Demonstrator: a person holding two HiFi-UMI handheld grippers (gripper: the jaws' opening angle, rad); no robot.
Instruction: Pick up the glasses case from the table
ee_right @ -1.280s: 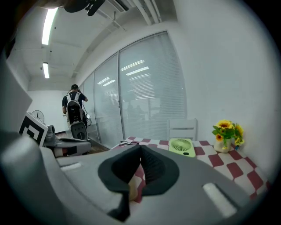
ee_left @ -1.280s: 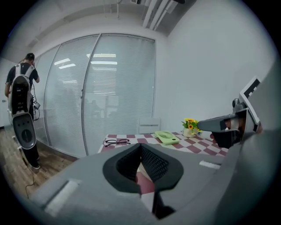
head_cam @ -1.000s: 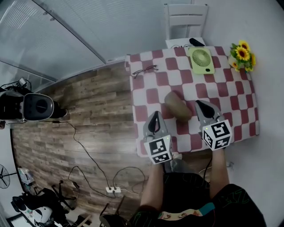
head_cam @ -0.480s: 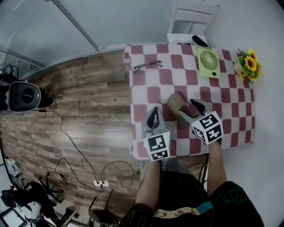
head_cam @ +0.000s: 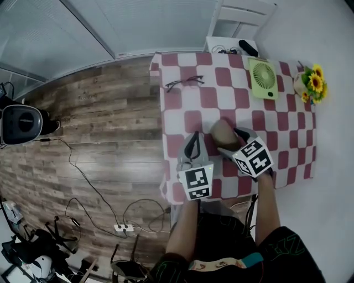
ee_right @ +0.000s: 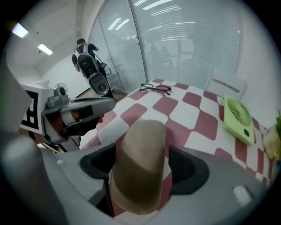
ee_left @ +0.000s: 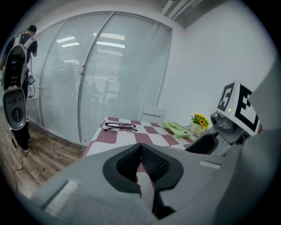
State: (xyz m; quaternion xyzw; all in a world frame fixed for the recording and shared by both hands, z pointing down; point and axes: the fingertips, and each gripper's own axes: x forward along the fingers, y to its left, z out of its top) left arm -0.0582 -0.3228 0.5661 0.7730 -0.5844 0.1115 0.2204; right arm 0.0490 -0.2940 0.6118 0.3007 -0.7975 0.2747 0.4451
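Observation:
The tan glasses case (head_cam: 223,130) lies on the red-and-white checked table (head_cam: 182,110), near the front. My right gripper (head_cam: 232,141) points steeply down over it. In the right gripper view the case (ee_right: 140,162) sits between the two dark pads (ee_right: 186,169), with a gap on the right side; the jaws are opening. To the left of the case my left gripper (head_cam: 193,145) hovers over the table's front part. Its pads (ee_left: 151,162) meet at the tip with nothing between them.
Black-framed glasses (head_cam: 182,83) lie at the table's far left corner. A green fan (head_cam: 263,77) and a pot of sunflowers (head_cam: 312,85) stand at the far right. A white chair (head_cam: 238,16) is behind the table. Cables cross the wood floor on the left.
My right gripper has come down and tipped over the case, and its jaws have spread around it. The left gripper has sunk a little toward the table.

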